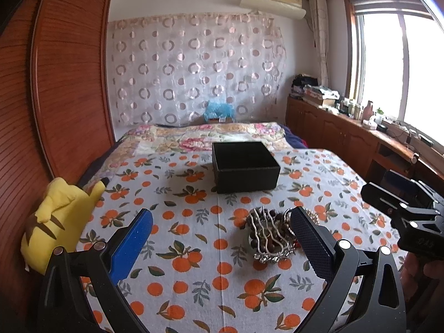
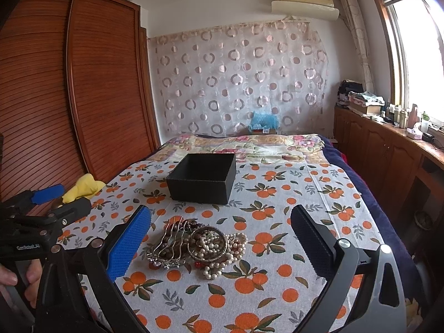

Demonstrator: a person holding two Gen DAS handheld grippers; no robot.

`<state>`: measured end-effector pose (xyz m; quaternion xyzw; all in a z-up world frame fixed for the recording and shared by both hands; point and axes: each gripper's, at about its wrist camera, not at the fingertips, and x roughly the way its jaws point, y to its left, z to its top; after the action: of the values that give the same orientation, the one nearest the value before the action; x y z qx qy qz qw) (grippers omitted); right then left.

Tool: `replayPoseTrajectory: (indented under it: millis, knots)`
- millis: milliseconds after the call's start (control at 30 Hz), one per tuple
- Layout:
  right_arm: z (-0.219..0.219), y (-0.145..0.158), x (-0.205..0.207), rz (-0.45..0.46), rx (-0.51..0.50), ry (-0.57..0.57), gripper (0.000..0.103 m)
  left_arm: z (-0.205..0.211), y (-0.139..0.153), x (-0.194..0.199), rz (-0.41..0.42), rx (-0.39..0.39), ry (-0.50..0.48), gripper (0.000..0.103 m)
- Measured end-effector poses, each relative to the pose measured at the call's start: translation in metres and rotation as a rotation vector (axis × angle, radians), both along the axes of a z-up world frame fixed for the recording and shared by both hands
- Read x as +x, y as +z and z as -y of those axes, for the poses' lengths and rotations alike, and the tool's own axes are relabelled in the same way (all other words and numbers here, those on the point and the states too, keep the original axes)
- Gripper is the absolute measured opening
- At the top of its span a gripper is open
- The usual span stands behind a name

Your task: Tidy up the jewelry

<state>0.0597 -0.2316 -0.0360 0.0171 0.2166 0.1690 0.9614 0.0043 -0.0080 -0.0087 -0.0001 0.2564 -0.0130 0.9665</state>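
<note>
Your jewelry pile (image 2: 198, 245) lies on the orange-print bedspread (image 2: 291, 249), in the lower centre of the right wrist view, just ahead of the right gripper (image 2: 220, 238) and between its jaws, nearer the blue one. In the left wrist view the same heap sits lower right of centre, partly behind the black jaw of the left gripper (image 1: 222, 242), so your right hand looks the better placed. Both pairs of jaws stand wide apart and hold nothing. The black box (image 2: 204, 177), open-topped and seemingly empty, sits straight beyond the pile toward mid-frame. The heap spreads left to right. Count: one box, one tangled heap with a silver wire bangle (image 2: 169, 242), a ringed bangle, pearl strands and dark beads; the exact number is unclear.
</note>
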Motion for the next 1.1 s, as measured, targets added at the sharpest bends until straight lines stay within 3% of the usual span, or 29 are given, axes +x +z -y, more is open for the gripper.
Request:
replayPoseTrajectory:
  millis: [200, 567, 633, 1100]
  knots:
    - [0.007, -0.018, 0.015, -0.051, -0.003, 0.051, 0.100, -0.007, -0.017, 0.014, -0.048, -0.029, -0.037, 0.096]
    - [-0.005, -0.057, 0.048, -0.200, -0.073, 0.182, 0.083, -0.011, -0.045, 0.034, -0.144, -0.048, -0.078, 0.096]
    - [-0.013, -0.064, 0.056, -0.235, -0.094, 0.220, 0.076, -0.012, -0.050, 0.038, -0.157, -0.048, -0.083, 0.096]
    - [-0.044, -0.090, 0.095, -0.357, -0.160, 0.322, 0.075, -0.017, -0.083, 0.062, -0.352, -0.035, -0.145, 0.096]
